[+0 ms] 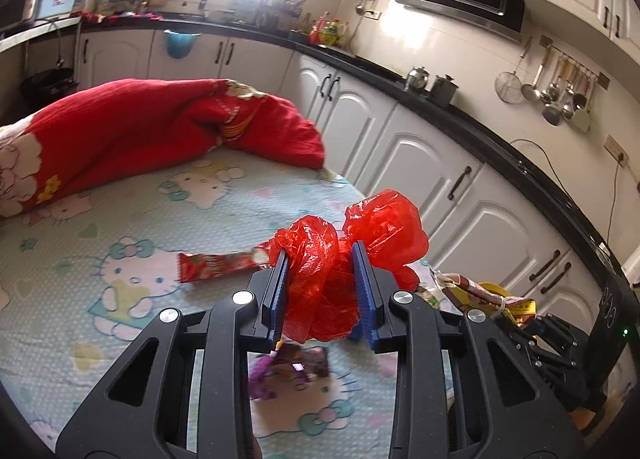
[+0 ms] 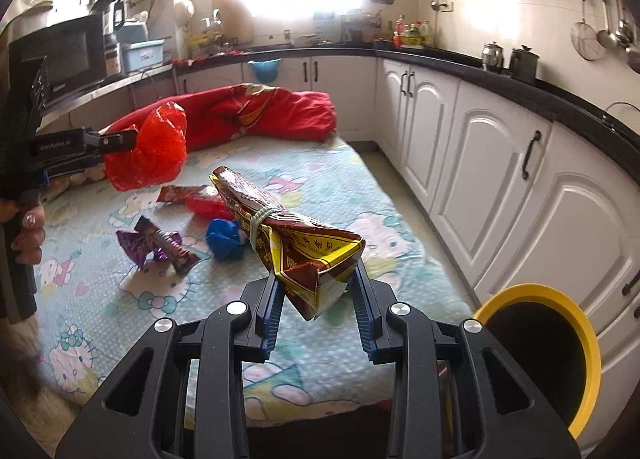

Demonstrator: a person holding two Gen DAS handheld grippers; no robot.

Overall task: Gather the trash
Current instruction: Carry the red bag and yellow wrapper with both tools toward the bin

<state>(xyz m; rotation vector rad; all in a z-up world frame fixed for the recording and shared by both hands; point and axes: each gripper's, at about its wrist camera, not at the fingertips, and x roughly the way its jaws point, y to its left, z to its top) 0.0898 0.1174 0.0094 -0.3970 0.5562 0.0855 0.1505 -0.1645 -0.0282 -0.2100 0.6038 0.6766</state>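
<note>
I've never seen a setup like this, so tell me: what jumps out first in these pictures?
Each tool grips rubbish above a cartoon-cat bedsheet in a kitchen: the left tool clamps a crumpled red plastic bag, the right tool a brown-and-yellow snack packet. A yellow-rimmed bin waits at the bed's right, and wrappers lie on the sheet.

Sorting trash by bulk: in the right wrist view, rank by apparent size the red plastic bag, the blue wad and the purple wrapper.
1. red plastic bag, clearly largest.
2. purple wrapper and blue wad look alike; no ranking.
</note>
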